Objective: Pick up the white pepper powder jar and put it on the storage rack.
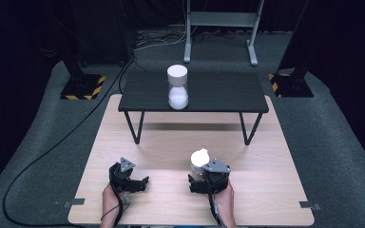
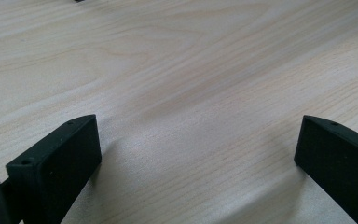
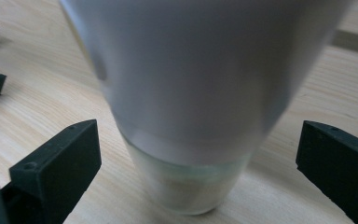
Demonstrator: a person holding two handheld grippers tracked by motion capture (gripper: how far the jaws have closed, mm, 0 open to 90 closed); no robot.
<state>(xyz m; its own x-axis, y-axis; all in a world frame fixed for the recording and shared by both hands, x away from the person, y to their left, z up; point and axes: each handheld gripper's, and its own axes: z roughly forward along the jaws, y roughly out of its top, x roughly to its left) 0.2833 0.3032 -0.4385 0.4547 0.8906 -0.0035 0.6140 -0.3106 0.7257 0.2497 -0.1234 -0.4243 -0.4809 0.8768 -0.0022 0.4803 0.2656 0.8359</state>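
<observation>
Near the tabletop's (image 1: pixel 266 142) front edge, standing apart: right claw (image 3: pixel 198 154) gaping around white cup (image 3: pixel 200 93), left claw (image 2: pixel 198 149) gaping, empty.

Grey carpet floor (image 1: pixel 323 137), dark walls, low black bench (image 1: pixel 218 92) on light wooden table (image 1: pixel 266 190)

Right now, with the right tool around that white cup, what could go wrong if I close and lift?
The white cup stands between the open jaws of the right tool, untouched on either side. It narrows toward its base, so a low grip might slip or tip it. It also looks nearer one jaw, so closing could push it sideways across the wooden table. The left tool rests open close by; a swing leftward may hit it.
</observation>
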